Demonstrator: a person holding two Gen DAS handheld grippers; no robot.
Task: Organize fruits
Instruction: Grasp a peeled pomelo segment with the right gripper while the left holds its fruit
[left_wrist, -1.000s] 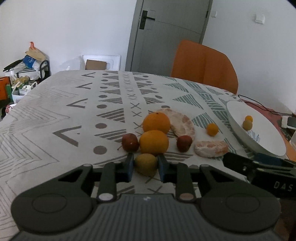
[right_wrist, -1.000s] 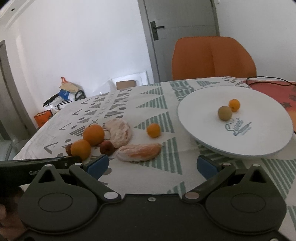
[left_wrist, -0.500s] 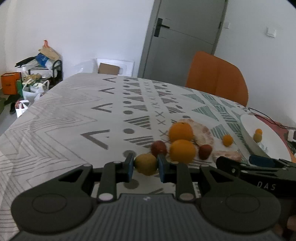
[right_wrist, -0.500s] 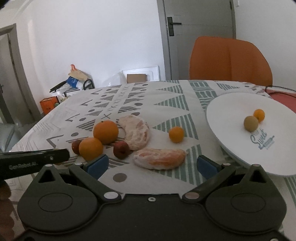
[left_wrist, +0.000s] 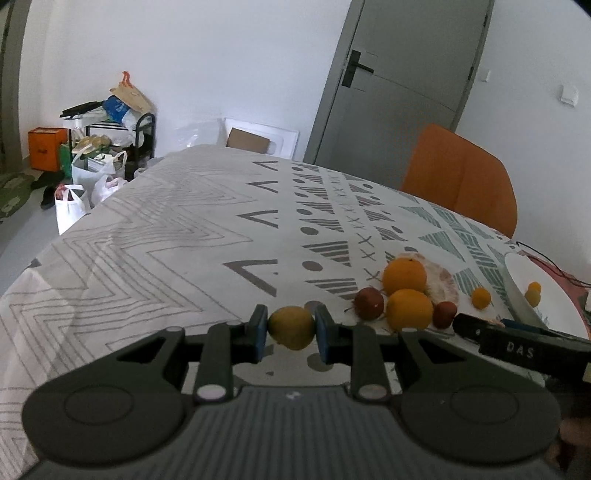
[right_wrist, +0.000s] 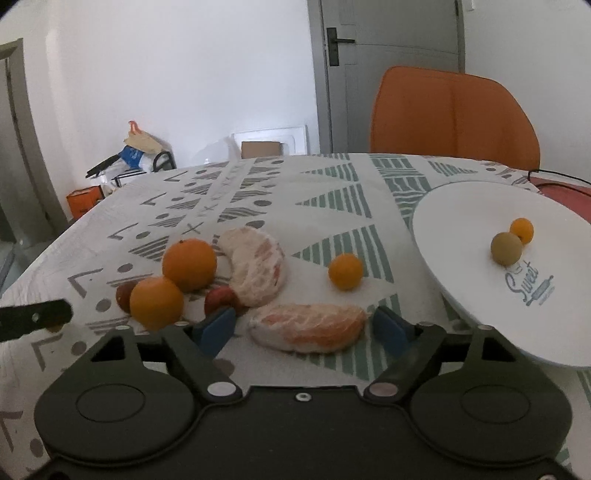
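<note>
Lifted off the cloth since a second ago, the yellow-green fruit (left_wrist: 291, 326) now hangs above the patterned tablecloth (left_wrist: 155, 251), pinched between the two blue pads of the left gripper (left_wrist: 291, 328), well to the left of the pile it came from. That pile holds two oranges (right_wrist: 189, 263), two small red fruits (left_wrist: 369, 303) and a peeled citrus segment (right_wrist: 256, 271) behind them. The right gripper (right_wrist: 306, 326) has come lower and closer: its pads stand wide apart on either side of a second peeled segment (right_wrist: 308, 326), not touching it. A small orange fruit (right_wrist: 345, 271) lies alone on the cloth. The white plate (right_wrist: 480, 206) to the right carries a brownish-green fruit (right_wrist: 506, 248) touching a tiny orange one (right_wrist: 521, 230).
</note>
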